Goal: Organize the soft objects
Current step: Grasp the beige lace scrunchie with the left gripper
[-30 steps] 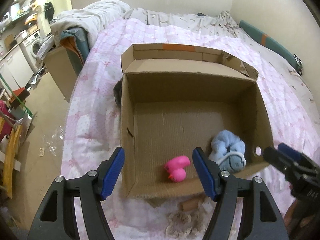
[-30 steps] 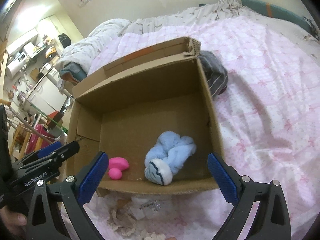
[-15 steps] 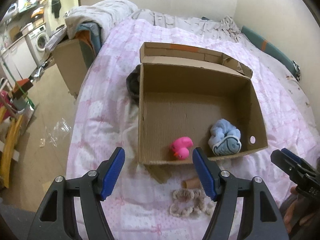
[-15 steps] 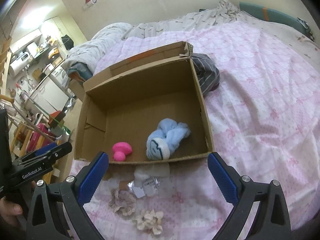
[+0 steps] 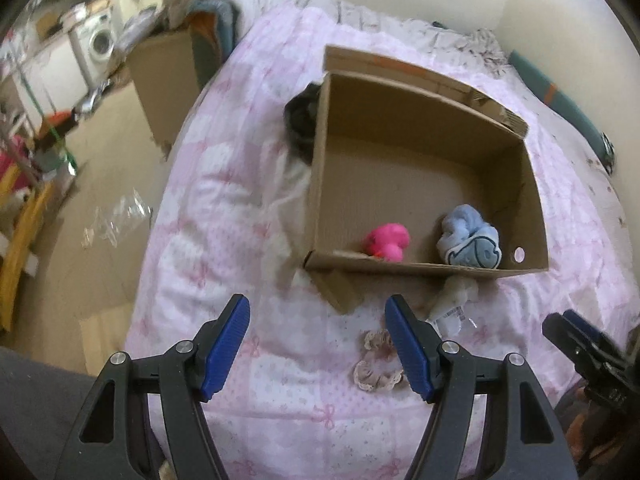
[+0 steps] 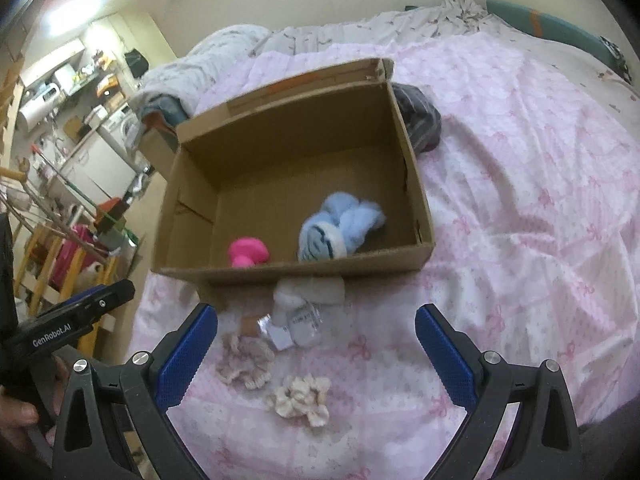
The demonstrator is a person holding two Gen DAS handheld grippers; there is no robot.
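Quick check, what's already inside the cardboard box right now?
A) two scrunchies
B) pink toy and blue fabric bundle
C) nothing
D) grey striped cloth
B: the pink toy and the light blue fabric bundle lie on the floor of the cardboard box, while the two scrunchies lie on the pink bedspread in front of it.

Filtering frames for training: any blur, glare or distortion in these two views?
Left wrist: motion blur, worst at the left edge, box rim smeared; strong fisheye bend. Right wrist: sharper, scrunchies crisp; ceiling light glare upper left washes out the room; dark corner vignette in both.
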